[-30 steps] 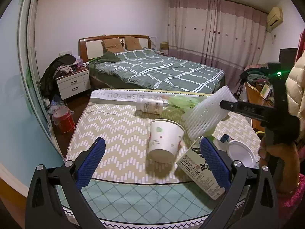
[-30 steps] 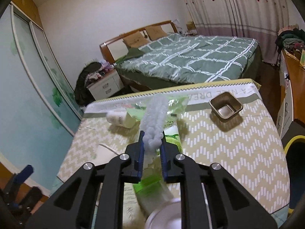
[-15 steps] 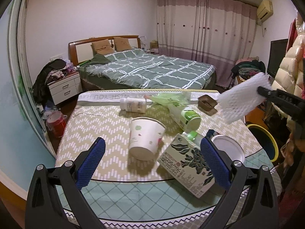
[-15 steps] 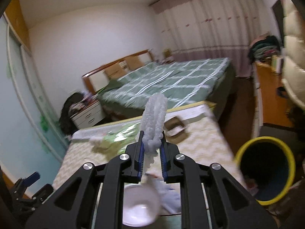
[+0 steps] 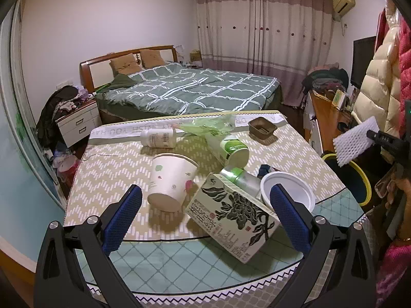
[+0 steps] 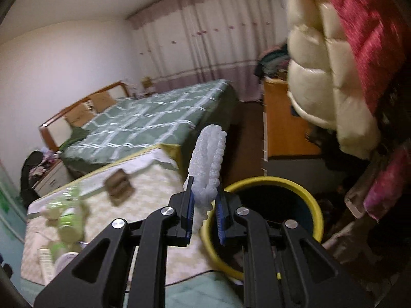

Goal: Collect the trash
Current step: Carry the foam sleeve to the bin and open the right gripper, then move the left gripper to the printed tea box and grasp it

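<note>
My right gripper (image 6: 204, 211) is shut on a white foam net sleeve (image 6: 208, 164), held just over the near rim of a yellow-rimmed bin (image 6: 272, 220) beside the table. The sleeve (image 5: 355, 145) and bin (image 5: 359, 182) also show at the right of the left wrist view. My left gripper (image 5: 205, 215) is open and empty, above the table's front edge. Before it lie a tipped paper cup (image 5: 170, 178), a printed carton (image 5: 231, 217), a white lid (image 5: 289, 192), a green-capped bottle (image 5: 231, 148), a white bottle (image 5: 159, 137), a green wrapper (image 5: 208, 128) and a brown tray (image 5: 262, 128).
The table (image 5: 115, 164) has a chevron cloth. A bed (image 5: 190, 92) stands behind it, a nightstand (image 5: 77, 123) at left, a wooden desk (image 5: 326, 118) and hanging puffer jackets (image 6: 334, 77) at right, close above the bin.
My right gripper has carried the foam sleeve off the table to the right, ending over the yellow bin. My left gripper has stayed open and turned slightly right.
</note>
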A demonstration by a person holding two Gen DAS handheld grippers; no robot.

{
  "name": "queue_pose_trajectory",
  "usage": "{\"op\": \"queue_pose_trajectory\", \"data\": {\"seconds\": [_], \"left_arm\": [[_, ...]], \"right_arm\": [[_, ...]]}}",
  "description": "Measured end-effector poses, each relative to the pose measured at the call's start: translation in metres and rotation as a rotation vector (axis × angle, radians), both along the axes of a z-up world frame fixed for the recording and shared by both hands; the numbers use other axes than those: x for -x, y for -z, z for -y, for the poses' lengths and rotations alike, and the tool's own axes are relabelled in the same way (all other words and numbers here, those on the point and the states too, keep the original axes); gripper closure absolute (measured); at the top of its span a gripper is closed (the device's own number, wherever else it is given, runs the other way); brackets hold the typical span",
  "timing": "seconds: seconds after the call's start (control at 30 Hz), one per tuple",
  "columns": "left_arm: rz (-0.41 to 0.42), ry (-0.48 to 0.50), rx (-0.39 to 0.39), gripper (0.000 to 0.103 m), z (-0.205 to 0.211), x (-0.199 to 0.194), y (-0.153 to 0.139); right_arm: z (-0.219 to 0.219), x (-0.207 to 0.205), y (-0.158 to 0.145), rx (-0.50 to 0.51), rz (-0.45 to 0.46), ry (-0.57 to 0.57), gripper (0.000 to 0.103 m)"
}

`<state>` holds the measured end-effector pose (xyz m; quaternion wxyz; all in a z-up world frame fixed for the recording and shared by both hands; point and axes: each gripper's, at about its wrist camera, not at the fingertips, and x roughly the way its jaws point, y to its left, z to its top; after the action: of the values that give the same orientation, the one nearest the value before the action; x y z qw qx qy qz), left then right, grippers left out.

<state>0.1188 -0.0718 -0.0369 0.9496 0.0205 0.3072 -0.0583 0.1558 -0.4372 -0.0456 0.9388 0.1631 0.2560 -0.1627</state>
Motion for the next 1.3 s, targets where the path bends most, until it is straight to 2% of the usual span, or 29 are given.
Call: {"op": "queue_pose_trajectory", "data": {"seconds": [0.27,0.53,0.6,0.67,0.83,1.0,1.3], "left_arm": [[-0.013,0.014,-0.023,0.005,0.014,-0.002,0.004],[-0.021,0.019,-0.036,0.005,0.02,-0.003,0.006],[-0.023,0.018,-0.036,0.005,0.02,-0.004,0.008],[-0.024,0.018,-0.035,0.005,0.02,-0.004,0.009],[-0.026,0.018,-0.037,0.005,0.02,-0.004,0.01],[-0.039,0.008,-0.069,0.005,0.018,-0.003,0.021],[-0.131,0.031,-0.087,0.005,0.021,0.0,0.063]], "right_arm": [[0.028,-0.011,0.037,-0.032,-0.084,0.083,0.088],[0.032,-0.014,0.051,-0.041,-0.11,0.102,0.087],[0.032,-0.014,0.052,-0.039,-0.111,0.108,0.082],[0.031,-0.014,0.051,-0.027,-0.109,0.115,0.07],[0.025,-0.015,0.051,-0.003,-0.111,0.118,0.057],[0.018,-0.018,0.055,0.014,-0.117,0.108,0.056],[0.014,-0.022,0.06,0.015,-0.115,0.104,0.055]]}}
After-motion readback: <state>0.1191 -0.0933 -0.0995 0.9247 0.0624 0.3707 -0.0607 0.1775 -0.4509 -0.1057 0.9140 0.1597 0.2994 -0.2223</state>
